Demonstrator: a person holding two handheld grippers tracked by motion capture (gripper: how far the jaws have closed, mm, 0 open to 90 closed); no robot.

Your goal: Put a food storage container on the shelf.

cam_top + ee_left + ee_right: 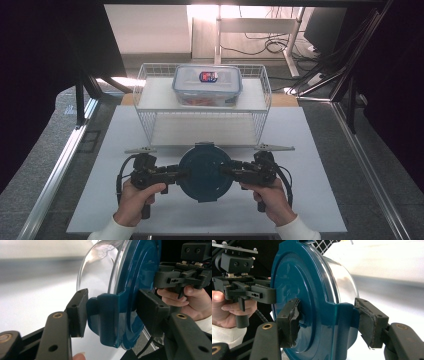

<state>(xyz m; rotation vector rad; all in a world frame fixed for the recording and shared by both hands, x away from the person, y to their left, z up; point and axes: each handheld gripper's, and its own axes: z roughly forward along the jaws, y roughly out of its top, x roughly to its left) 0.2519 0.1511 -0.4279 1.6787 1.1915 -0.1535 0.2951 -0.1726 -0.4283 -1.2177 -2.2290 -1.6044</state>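
Blue-lidded clear bowl [205, 171] gripped between both tongs; contents unseen.

Lab/office, framed test bench [65, 155], floor cables [270, 47], monitor [325, 25]

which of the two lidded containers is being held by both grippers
The round container with the dark blue lid, clamped between left gripper and right gripper. The rectangular clear-lidded box sits untouched on the wire rack.

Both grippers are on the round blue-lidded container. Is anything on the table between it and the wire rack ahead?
Nothing visible does. The round container, clamped by the left hand-held gripper and right hand-held gripper, faces bare white table up to the wire rack.
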